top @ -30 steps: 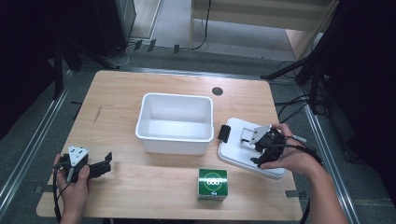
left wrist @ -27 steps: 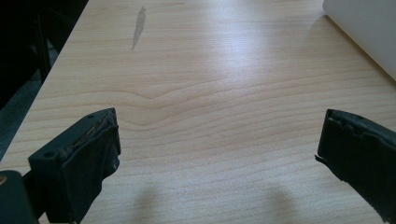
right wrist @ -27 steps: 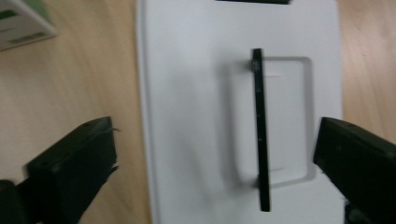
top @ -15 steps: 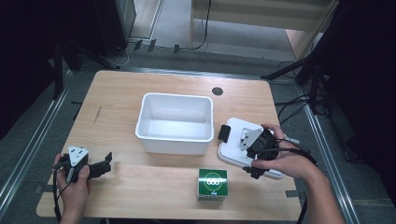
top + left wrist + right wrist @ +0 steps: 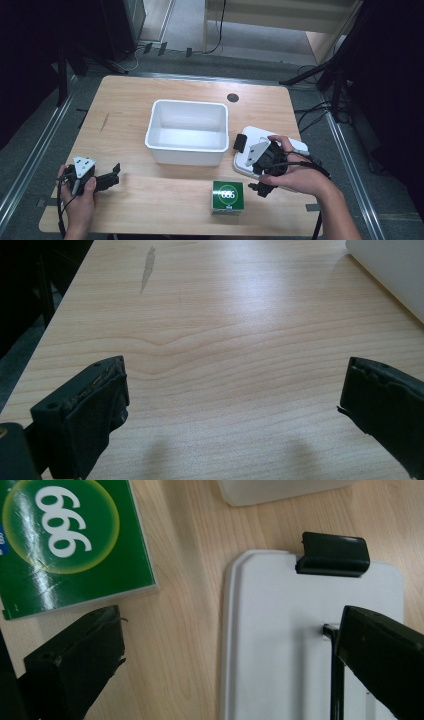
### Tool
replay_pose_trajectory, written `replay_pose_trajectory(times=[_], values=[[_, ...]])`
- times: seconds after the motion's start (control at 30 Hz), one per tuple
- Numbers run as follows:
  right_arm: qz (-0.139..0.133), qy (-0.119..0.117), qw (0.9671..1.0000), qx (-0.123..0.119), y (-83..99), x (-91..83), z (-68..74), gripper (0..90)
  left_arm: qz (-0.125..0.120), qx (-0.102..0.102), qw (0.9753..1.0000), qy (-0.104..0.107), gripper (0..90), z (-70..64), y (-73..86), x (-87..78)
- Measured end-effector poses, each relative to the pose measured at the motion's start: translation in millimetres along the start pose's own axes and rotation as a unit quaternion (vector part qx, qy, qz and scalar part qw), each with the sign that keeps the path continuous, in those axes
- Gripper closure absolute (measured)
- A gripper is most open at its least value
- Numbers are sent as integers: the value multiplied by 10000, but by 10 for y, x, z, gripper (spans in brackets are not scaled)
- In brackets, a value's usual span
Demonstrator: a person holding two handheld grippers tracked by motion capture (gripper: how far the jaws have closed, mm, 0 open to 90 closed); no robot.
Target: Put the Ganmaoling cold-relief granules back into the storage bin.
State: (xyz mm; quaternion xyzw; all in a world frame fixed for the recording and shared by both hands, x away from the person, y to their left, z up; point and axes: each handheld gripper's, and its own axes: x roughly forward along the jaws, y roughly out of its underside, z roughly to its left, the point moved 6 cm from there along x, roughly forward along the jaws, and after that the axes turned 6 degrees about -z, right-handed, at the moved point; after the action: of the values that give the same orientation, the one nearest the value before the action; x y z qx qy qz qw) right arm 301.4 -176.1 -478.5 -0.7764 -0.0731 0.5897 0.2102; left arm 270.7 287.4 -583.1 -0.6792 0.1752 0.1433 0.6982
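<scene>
right gripper released, jaws astride the white lid's left edge at right of frame, so we can grip it | left gripper released, idle on the counter lower left | tub centre awaits it

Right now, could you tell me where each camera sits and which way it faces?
High view: above the person's side, facing forward and down on the table; both forearms, left gripper, right gripper.
Left gripper view: rides the left gripper, faces along bare tabletop; open jaws.
Right gripper view: faces down between green box and white lid; open jaws.
Shared: the white bin, in all three.
</scene>
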Motion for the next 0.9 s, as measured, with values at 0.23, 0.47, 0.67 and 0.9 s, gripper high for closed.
replay_pose_trajectory(times=[0.23, 0.47, 0.67, 0.9], values=[[-7, -96, 9998, -154, -93, 39, 117, 0, 12, -23, 10000, 10, 0, 1, 1, 1], [0, -288, 9990, -328, -164, 84, 237, 0, 9, -9, 10000, -2, 0, 1, 1, 2], [-37, -419, 9983, -393, -193, 106, 336, 0, 11, -21, 10000, 2, 0, 0, 1, 3], [-47, -564, 9971, -501, -208, 137, 469, 0, 15, -26, 10000, 11, 0, 2, 1, 3]])
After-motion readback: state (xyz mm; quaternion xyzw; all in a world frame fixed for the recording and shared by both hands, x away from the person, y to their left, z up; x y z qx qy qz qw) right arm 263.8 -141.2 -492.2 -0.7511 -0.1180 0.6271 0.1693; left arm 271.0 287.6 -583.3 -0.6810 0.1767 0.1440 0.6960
